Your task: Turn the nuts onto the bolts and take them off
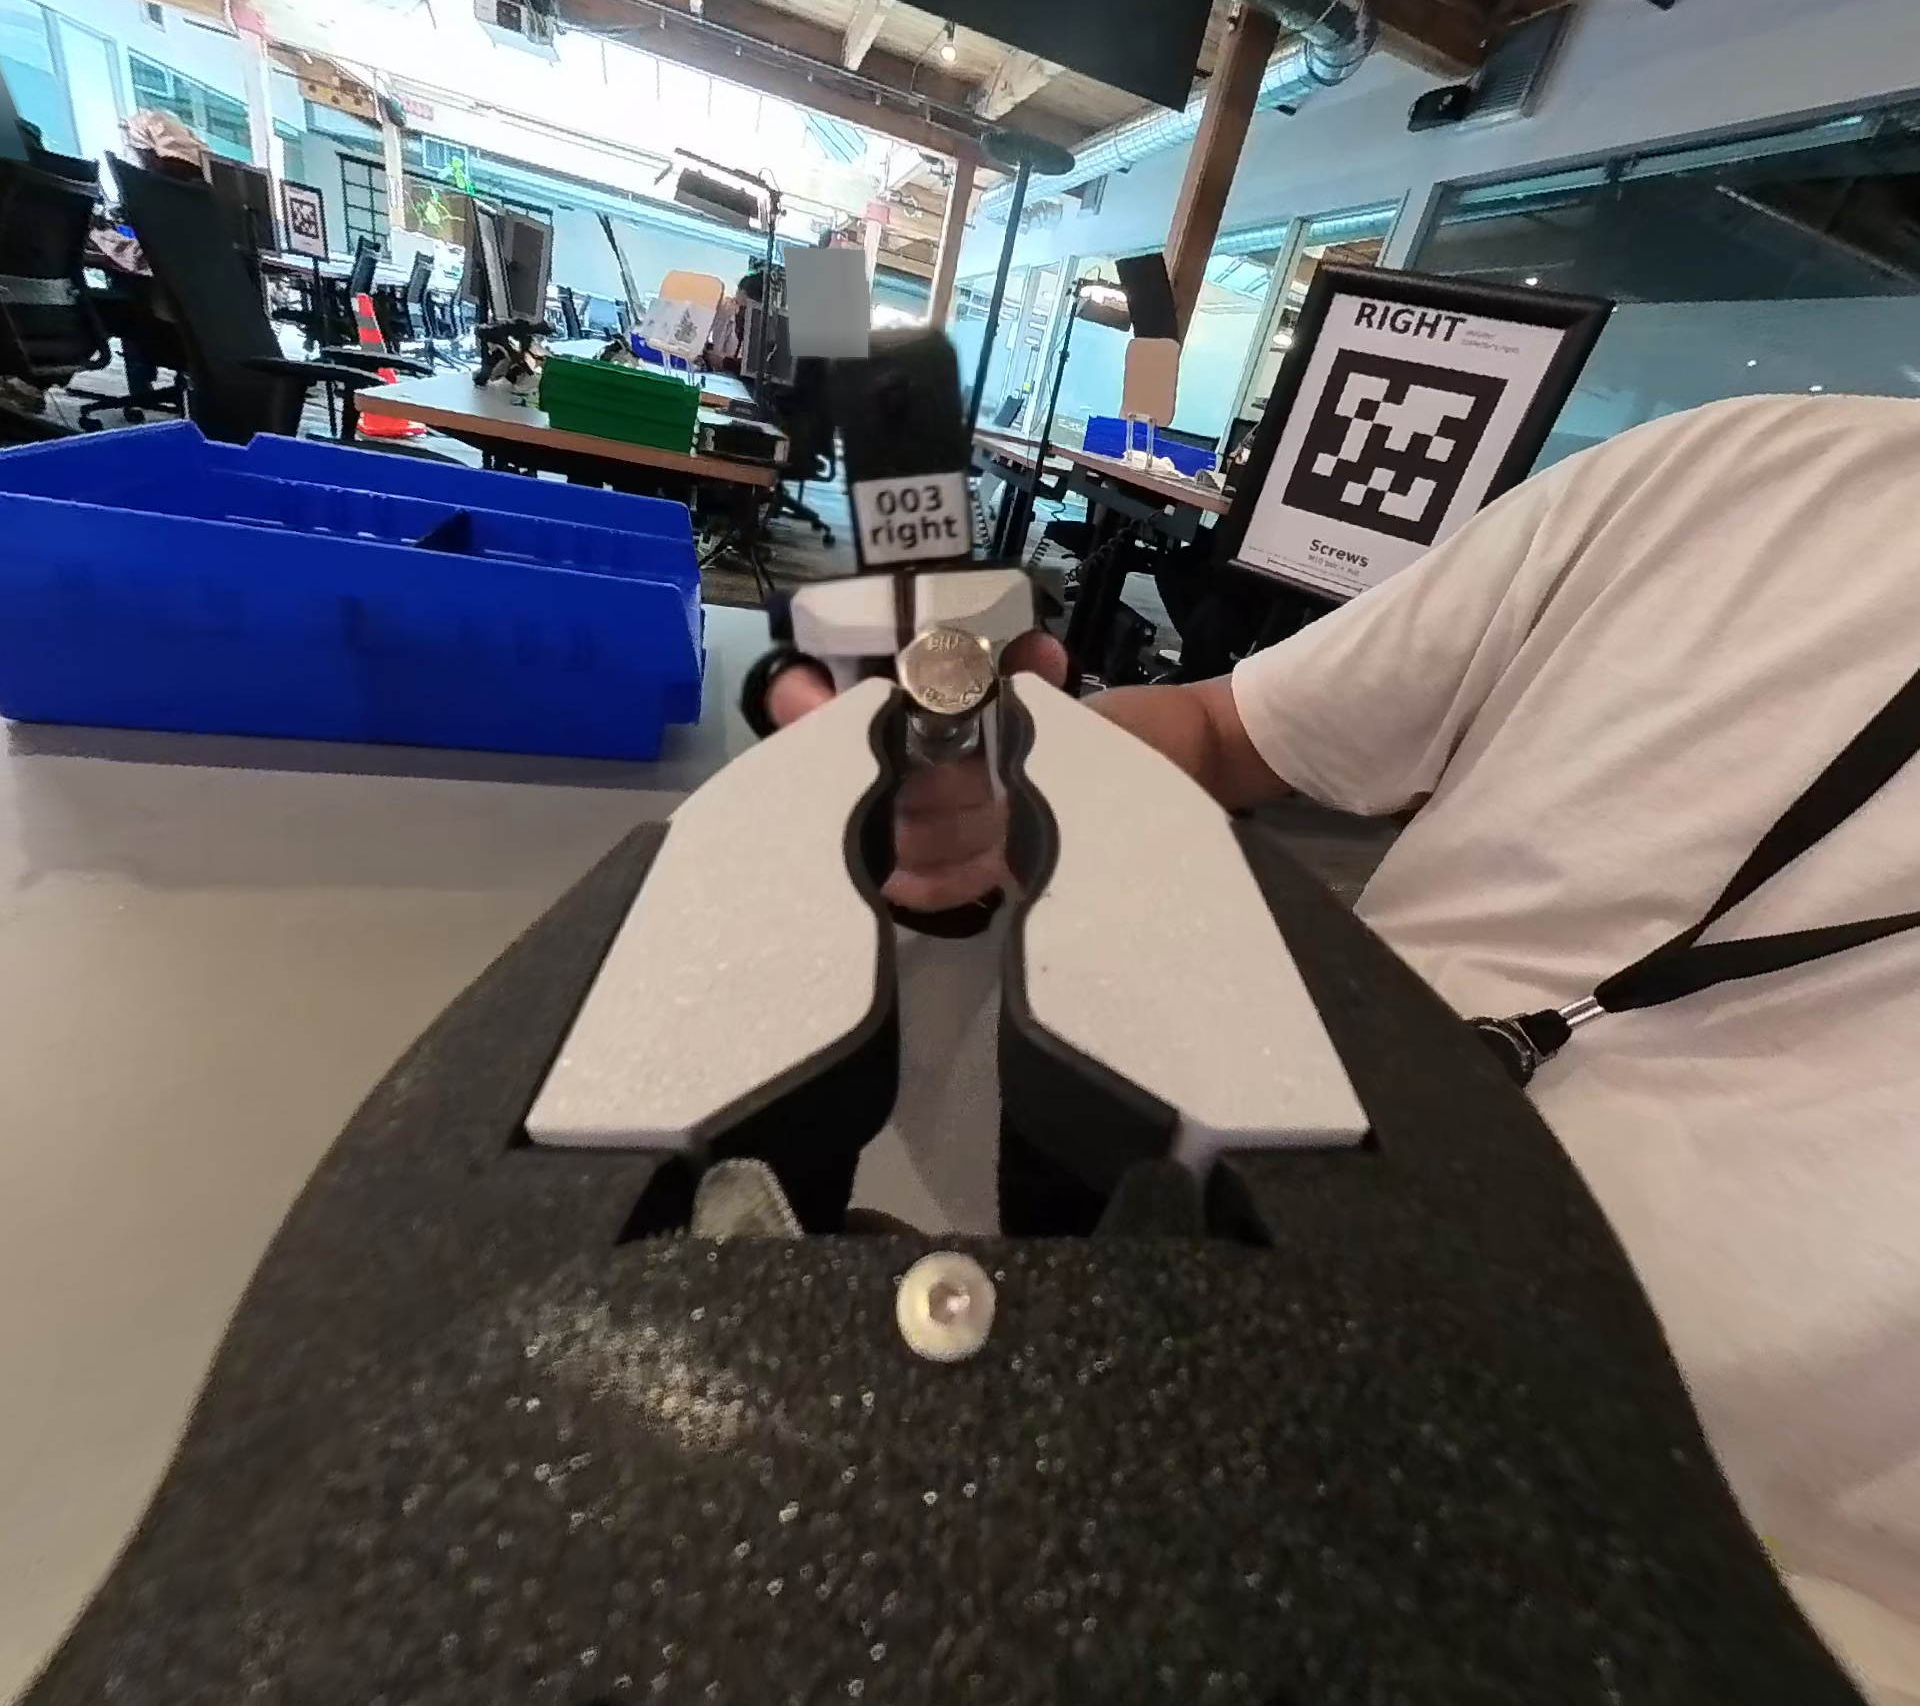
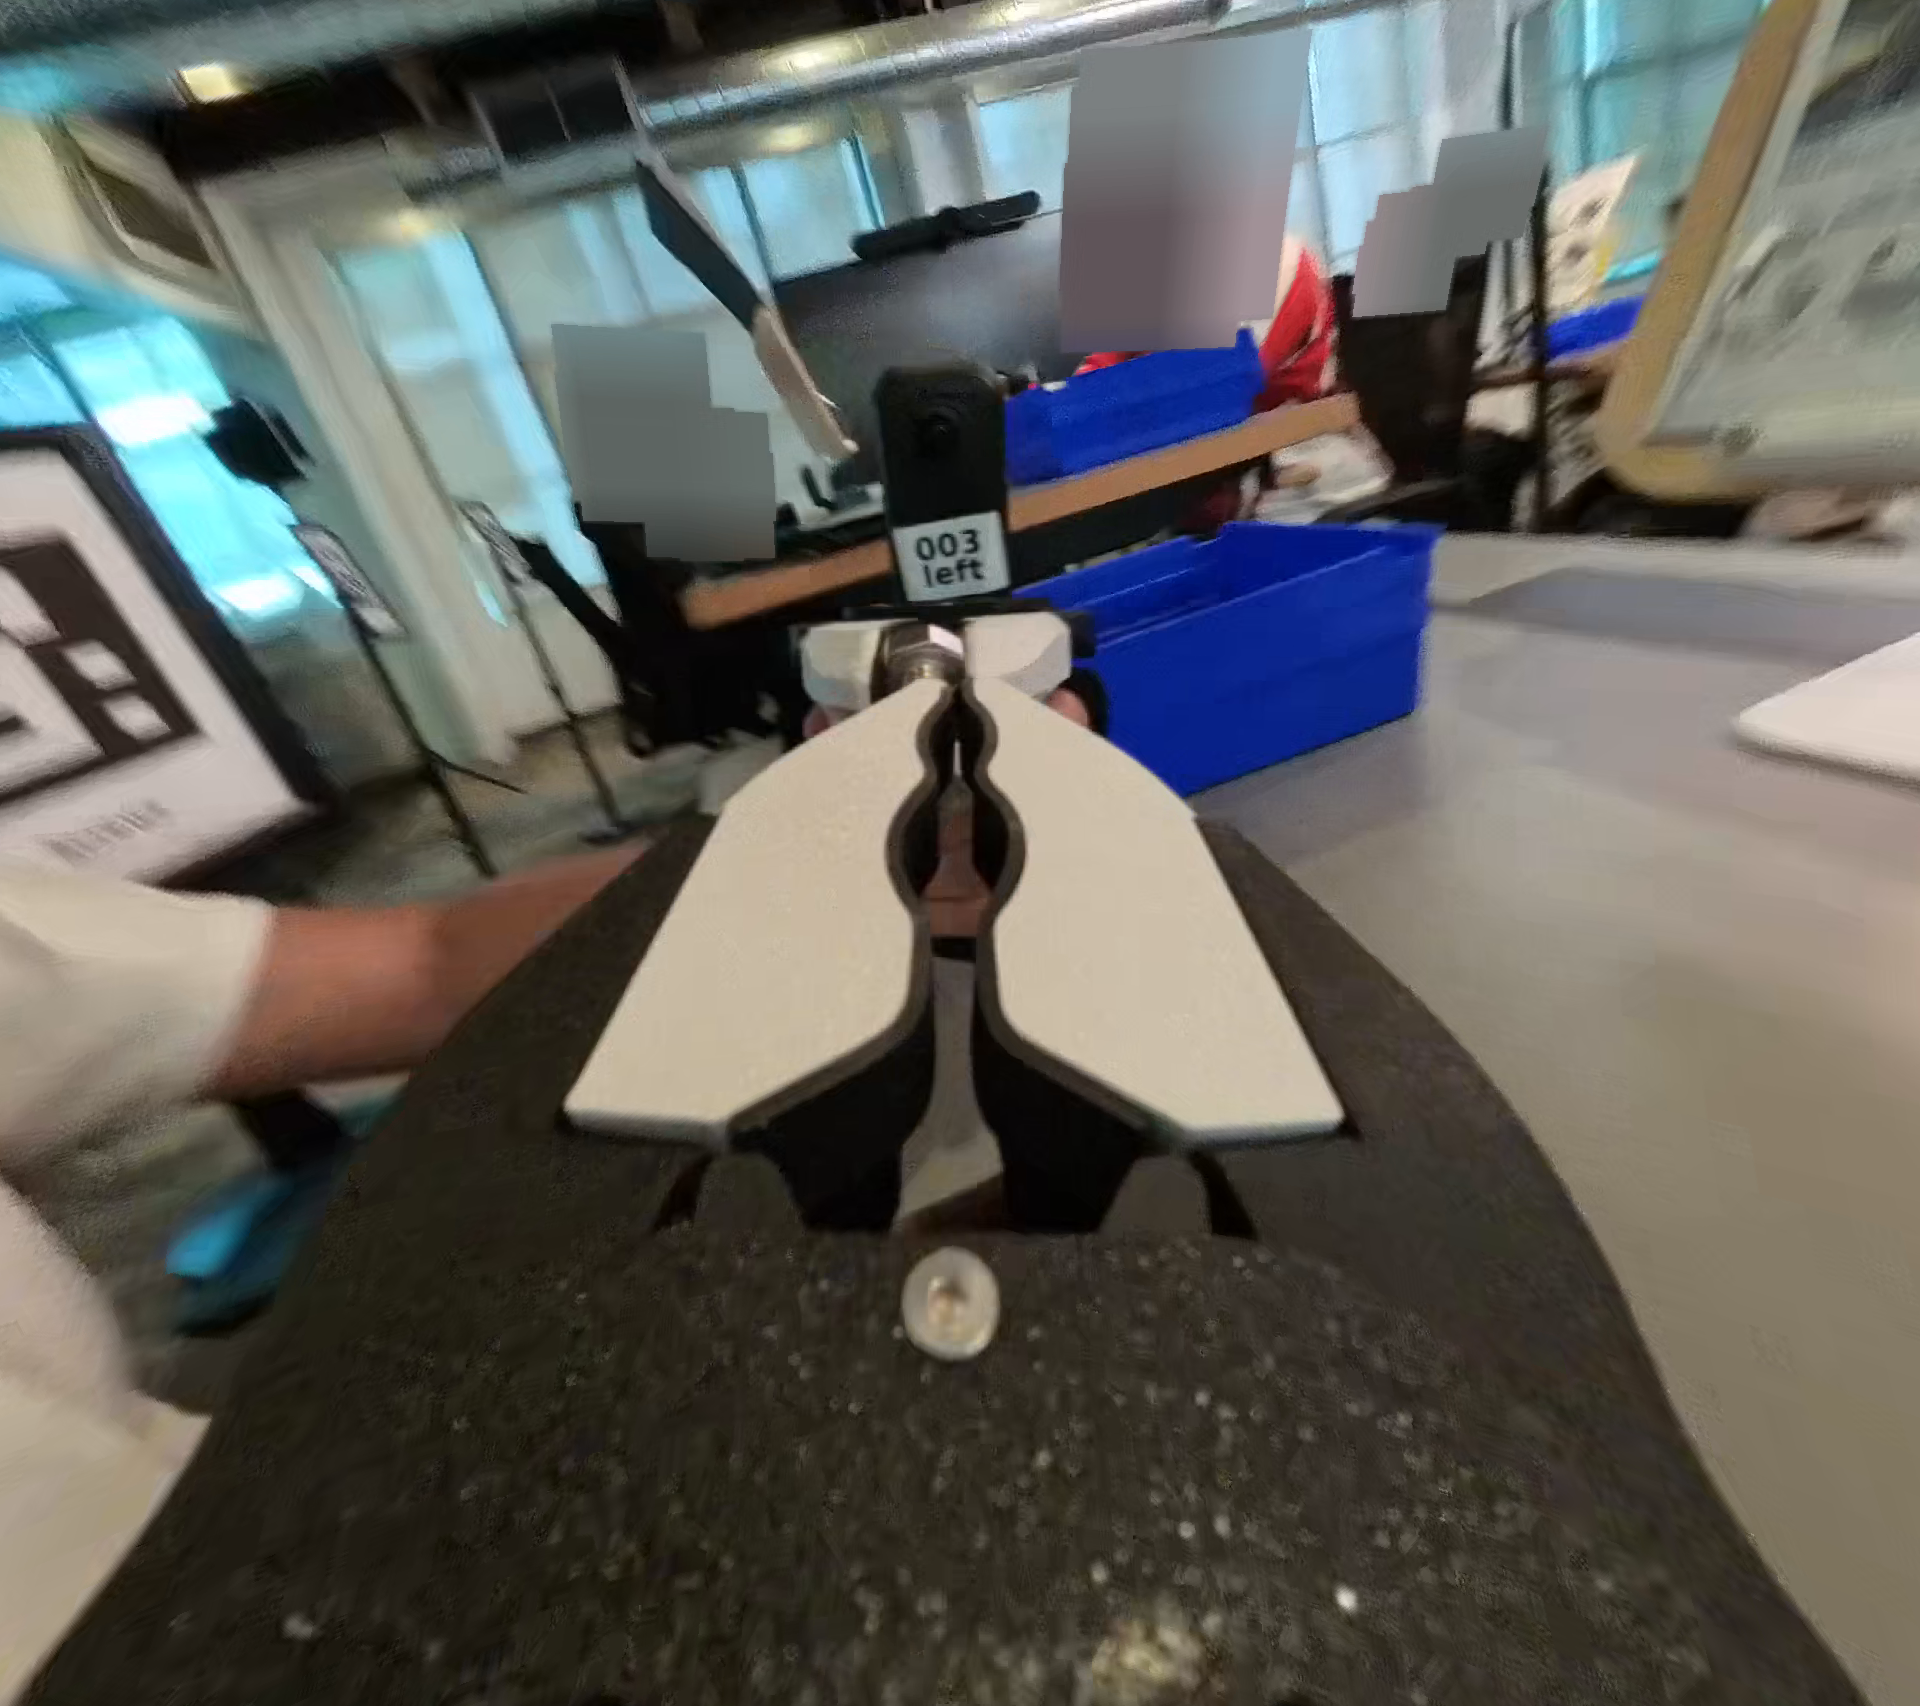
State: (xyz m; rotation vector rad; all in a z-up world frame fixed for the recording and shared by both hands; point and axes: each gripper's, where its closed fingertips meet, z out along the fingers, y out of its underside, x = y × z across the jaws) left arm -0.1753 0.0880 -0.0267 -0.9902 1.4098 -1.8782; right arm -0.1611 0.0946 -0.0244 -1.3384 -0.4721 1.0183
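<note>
My left gripper point(image 1: 940, 711) is shut on a silver bolt point(image 1: 943, 671). The round head stands just above the fingertips and the shank runs down between the pads. In the right wrist view the left gripper point(image 2: 925, 659) faces me, with the bolt's threaded end and a metal nut point(image 2: 902, 661) between its white fingers. My right gripper point(image 2: 954, 706) is shut, its fingertips meeting just in front of that threaded end. It also shows in the left wrist view point(image 1: 902, 617) right behind the bolt head, fingers together. Both are held in the air above the grey table point(image 1: 208, 929).
A blue bin point(image 1: 312, 617) stands on the table left of the grippers; it also shows in the right wrist view point(image 2: 1247, 648). A framed marker sign point(image 1: 1403, 441) stands beyond the table edge. A person in a white shirt point(image 1: 1662, 773) is close on the right. A white flat object point(image 2: 1849, 711) lies at the table's right. Less than 4 cm separates the two grippers' tips.
</note>
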